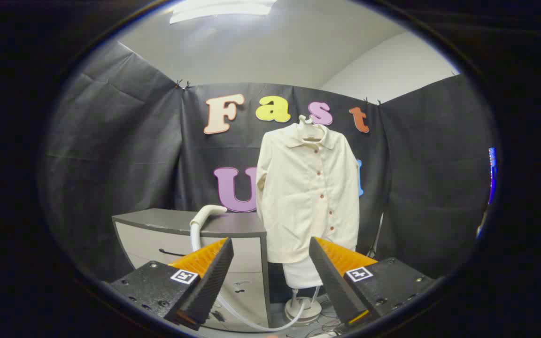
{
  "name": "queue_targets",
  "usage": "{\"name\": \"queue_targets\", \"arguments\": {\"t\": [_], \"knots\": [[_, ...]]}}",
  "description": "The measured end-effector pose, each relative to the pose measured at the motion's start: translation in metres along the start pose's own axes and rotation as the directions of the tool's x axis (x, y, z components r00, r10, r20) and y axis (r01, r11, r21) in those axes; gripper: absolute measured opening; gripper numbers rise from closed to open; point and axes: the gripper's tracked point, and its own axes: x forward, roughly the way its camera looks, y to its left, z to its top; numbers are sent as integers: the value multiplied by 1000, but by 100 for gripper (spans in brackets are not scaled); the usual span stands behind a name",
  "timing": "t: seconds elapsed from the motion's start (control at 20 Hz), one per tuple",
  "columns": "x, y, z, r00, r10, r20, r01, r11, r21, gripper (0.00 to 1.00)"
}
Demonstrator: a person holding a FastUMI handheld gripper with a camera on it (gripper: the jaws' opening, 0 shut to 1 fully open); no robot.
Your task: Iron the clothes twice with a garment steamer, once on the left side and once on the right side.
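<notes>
Gripper point(270, 263) jaws wide apart, holding nothing, shirt point(308, 192) beyond

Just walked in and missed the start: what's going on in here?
A person is holding hand-held tongs, open and gripping nothing. Beyond them a cream shirt hangs buttoned on a hanger over a stand. The garment steamer head rests on the grey cabinet beside it, its hose trailing to the floor. Steaming has not begun.

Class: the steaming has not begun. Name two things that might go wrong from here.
1. The open gripper holds nothing; a poor grip on the white curved steamer head lying on the grey cabinet might drop it.
2. Its white hose trails across the floor and might snag, tugging the hanging cream buttoned shirt.
</notes>
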Motion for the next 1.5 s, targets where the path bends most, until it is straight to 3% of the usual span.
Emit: {"name": "queue_targets", "arguments": {"t": [0.9,1.15,1.5], "knots": [[2,-9,13,998,60,22,-61,995,79,95],[34,14,7,995,97,-35,-95,993,63,95],[119,82,23,978,175,-114,-169,984,56,95]]}}
